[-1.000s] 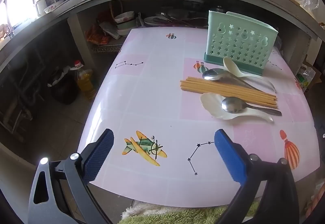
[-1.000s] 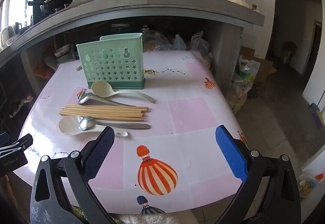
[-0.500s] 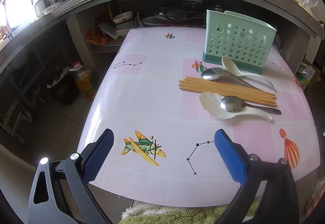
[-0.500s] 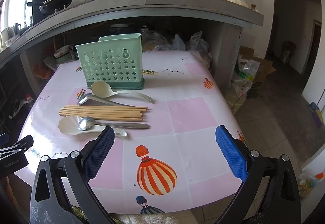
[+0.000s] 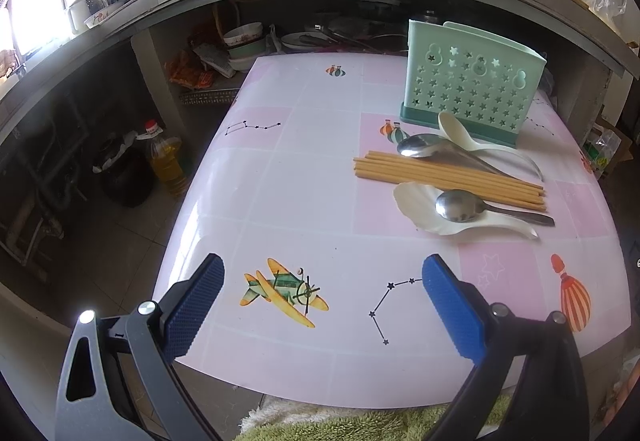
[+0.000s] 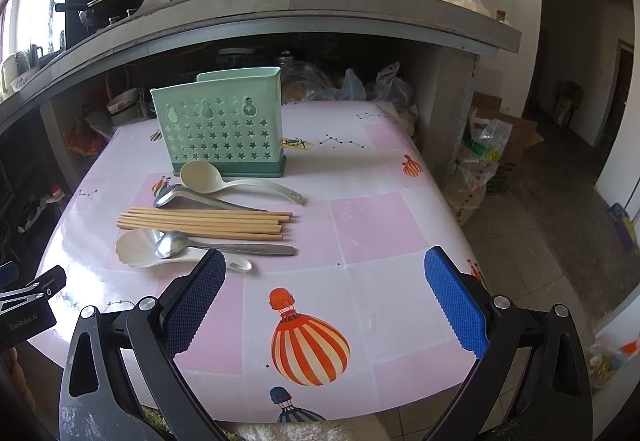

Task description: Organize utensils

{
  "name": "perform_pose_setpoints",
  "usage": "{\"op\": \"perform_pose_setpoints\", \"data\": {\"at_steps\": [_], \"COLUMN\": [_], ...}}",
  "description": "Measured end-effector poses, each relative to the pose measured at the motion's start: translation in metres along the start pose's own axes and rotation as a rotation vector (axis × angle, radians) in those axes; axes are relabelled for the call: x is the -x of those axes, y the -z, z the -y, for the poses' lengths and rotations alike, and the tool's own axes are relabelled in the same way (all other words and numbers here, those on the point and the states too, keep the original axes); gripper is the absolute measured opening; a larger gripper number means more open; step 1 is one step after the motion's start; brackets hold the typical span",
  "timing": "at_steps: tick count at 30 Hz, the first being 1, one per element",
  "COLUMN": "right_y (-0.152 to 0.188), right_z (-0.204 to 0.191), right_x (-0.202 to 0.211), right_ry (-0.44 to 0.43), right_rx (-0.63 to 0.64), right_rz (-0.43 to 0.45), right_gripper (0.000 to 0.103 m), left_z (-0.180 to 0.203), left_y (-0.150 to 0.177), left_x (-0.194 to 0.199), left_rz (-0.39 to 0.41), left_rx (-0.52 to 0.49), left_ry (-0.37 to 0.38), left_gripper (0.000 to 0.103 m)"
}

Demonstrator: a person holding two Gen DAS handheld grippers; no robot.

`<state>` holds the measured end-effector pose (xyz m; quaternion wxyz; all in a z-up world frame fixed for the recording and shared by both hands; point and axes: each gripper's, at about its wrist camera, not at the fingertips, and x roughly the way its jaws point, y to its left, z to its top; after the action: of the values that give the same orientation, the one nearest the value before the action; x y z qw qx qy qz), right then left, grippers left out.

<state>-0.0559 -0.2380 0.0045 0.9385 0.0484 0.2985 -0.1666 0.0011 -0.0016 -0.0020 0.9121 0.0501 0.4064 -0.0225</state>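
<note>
Kitchen clutter crowded the shelf and the dark recess behind a pink patterned bench [image 6: 380,217]. Against the pictures from a second before, little had changed: both views had crept slightly nearer the utensils, and nothing on the bench had been touched, so the sorting had not yet begun.

A green perforated holder [image 6: 224,125] stood upright at the far side, with no utensil seen sticking out of it. Just in front lay a cream ladle [image 6: 204,177], with a steel spoon [image 6: 176,195] beside it whose handle ran under the ladle's. Next came a row of wooden chopsticks [image 6: 204,223] lying side by side. Nearest was a white scalloped spoon [image 6: 136,247] with a second steel spoon [image 6: 172,243] resting in its bowl.

The left tongs [image 5: 320,295] hung wide apart and empty above the near edge, well away from the pile. The right tongs [image 6: 324,289] were equally wide and empty, one pad close to the white spoon's handle end. That spoon pair looked the likeliest first pick.
</note>
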Motion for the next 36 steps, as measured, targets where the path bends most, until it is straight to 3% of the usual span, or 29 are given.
{"op": "perform_pose_setpoints", "data": {"at_steps": [36], "right_y": [-0.0008], "right_z": [-0.0026], "right_x": [-0.0019], "right_ry": [0.001], "right_rx": [-0.001], "right_rz": [-0.001], "right_gripper": [0.095], "left_z": [-0.0007], "left_y": [0.0022], "left_x": [-0.0037], "left_rz": [-0.006], "left_rx": [0.0], "left_ry": [-0.002], "left_gripper": [0.097]}}
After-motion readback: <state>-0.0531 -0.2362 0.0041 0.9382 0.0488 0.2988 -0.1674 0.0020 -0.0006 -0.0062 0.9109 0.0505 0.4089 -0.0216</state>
